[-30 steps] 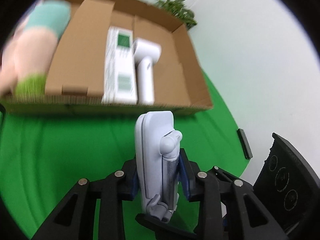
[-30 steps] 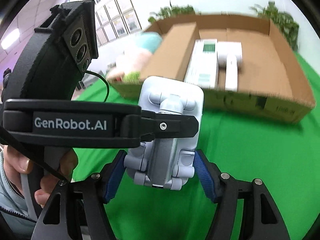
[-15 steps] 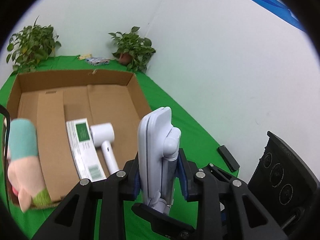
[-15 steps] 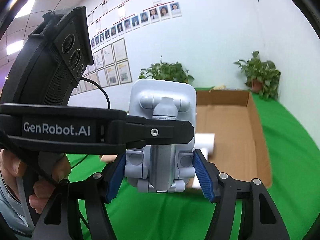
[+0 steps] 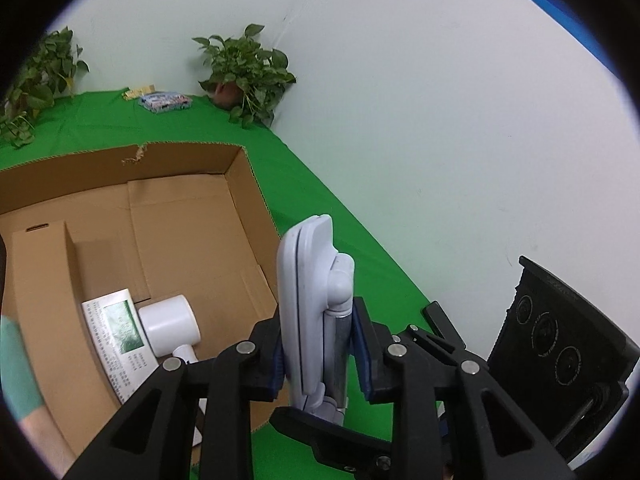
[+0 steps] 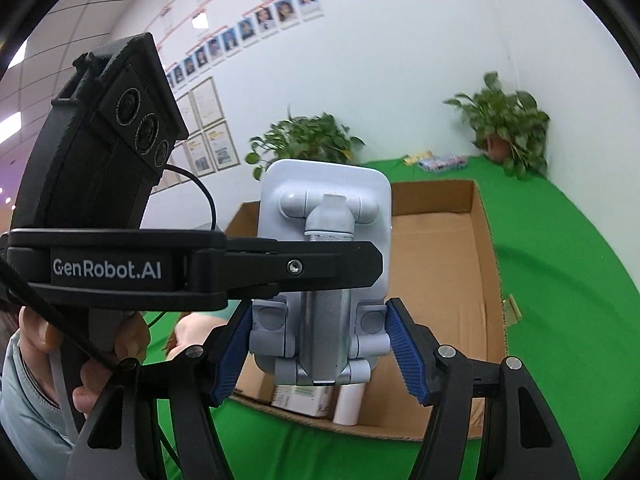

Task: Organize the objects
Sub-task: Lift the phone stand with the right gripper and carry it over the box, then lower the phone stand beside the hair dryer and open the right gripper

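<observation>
My left gripper (image 5: 320, 354) is shut on a grey-white phone stand (image 5: 310, 300), held upright in the air above the near right corner of an open cardboard box (image 5: 240, 208). In the right wrist view the stand (image 6: 324, 240) sits between the blue pads of my right gripper (image 6: 320, 354), which is open around its folded base; I cannot tell if the pads touch it. The left gripper's finger (image 6: 280, 268) crosses in front of the stand. In the box lie a white hair dryer (image 5: 170, 326) and a white-green carton (image 5: 118, 340).
A pink and teal plush toy (image 5: 16, 380) sits at the box's left edge. Potted plants (image 5: 244, 72) stand at the back of the green cloth, with small packets (image 5: 164, 101) beside them. A black flat object (image 5: 438, 318) lies by the white wall on the right.
Both grippers have lifted and tilted up with the stand. The box now sits lower in both views and the back wall and plants have come into sight.
</observation>
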Demonstrator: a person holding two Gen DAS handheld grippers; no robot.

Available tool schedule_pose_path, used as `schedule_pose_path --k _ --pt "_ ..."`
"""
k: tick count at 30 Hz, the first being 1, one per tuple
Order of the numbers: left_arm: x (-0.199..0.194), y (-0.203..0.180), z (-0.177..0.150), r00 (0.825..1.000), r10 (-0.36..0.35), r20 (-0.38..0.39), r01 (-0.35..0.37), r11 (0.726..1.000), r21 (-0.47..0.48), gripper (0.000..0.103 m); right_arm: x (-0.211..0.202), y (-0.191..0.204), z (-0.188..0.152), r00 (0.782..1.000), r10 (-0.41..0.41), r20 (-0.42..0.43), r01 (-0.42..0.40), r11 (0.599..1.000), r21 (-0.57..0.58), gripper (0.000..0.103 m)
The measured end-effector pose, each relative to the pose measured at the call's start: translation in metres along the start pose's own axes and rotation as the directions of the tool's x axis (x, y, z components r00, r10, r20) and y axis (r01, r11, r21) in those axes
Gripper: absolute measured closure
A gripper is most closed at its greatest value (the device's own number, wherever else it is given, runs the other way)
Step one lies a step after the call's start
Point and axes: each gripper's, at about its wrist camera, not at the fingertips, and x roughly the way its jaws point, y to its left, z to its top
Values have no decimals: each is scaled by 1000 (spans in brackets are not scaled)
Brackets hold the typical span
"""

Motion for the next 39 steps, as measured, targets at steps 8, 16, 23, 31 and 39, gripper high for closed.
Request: schedule_pose_path --k 8,16,23,31,39 --pt "57 39 -10 994 -30 -102 18 993 -121 77 37 -39 -15 992 2 -125 7 997 76 40" --pt "105 72 -46 977 -38 -209 -7 977 -215 77 76 -65 -67 968 16 -249 24 987 160 40" --pt "130 83 -60 963 15 -269 -79 970 -228 72 106 -85 -88 941 31 -336 38 979 198 40" --pt "110 79 -58 955 163 -249 -209 963 -170 65 117 -80 -95 923 -18 -384 78 987 142 40" --pt "76 76 -56 957 219 -191 -249 957 -150 65 127 -68 -99 895 -81 -438 132 987 88 40"
